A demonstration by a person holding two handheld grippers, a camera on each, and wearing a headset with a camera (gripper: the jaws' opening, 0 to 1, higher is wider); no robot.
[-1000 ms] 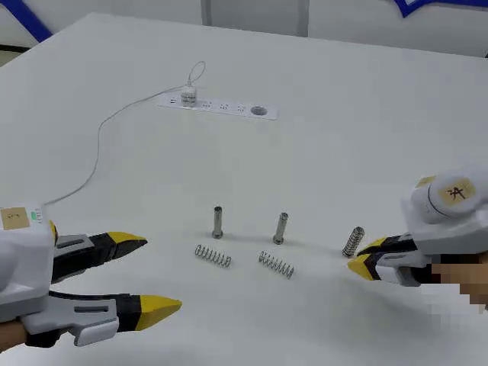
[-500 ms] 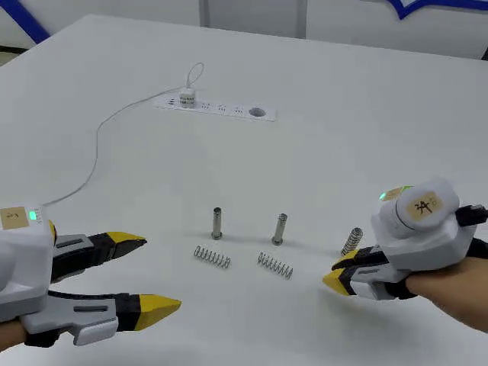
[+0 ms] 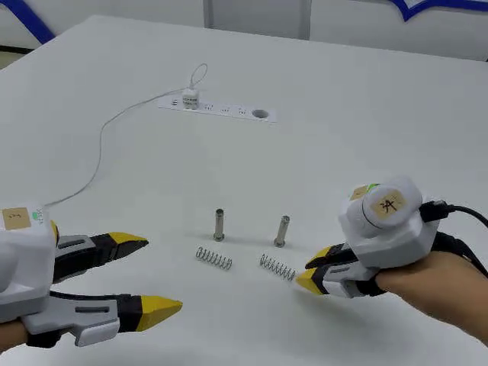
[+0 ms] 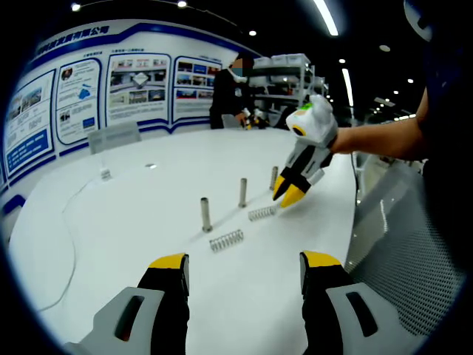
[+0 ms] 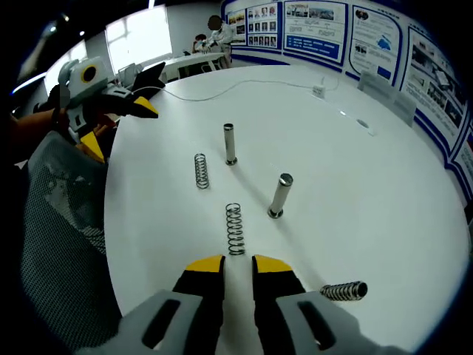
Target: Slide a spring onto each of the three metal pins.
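Found right gripper [image 3: 311,274] low over the desk [image 3: 343,114], fingers nearly clenched on nothing, slim gap between, tips just short of a loose spring [image 3: 276,267]. Saw second spring [image 3: 213,258] lying near left pin [image 3: 219,224]; middle pin [image 3: 281,230] likewise bare, both upright. Noted third pin [image 5: 344,291], wearing a spring, beside the right fingers. Held left gripper [image 3: 162,276] well apart, fingers released wide.

— What sort of place is this?
— A lab or demonstration room, by the look of it. Blue-framed information boards [image 4: 133,81] line the wall, strip lights [image 4: 323,15] run along a dark ceiling, and a shelf rack [image 4: 284,70] stands at the back.
— And the furniture?
— A big white table [image 3: 366,114] with a power strip [image 3: 221,108] near its far edge, and a mesh chair [image 5: 59,244].
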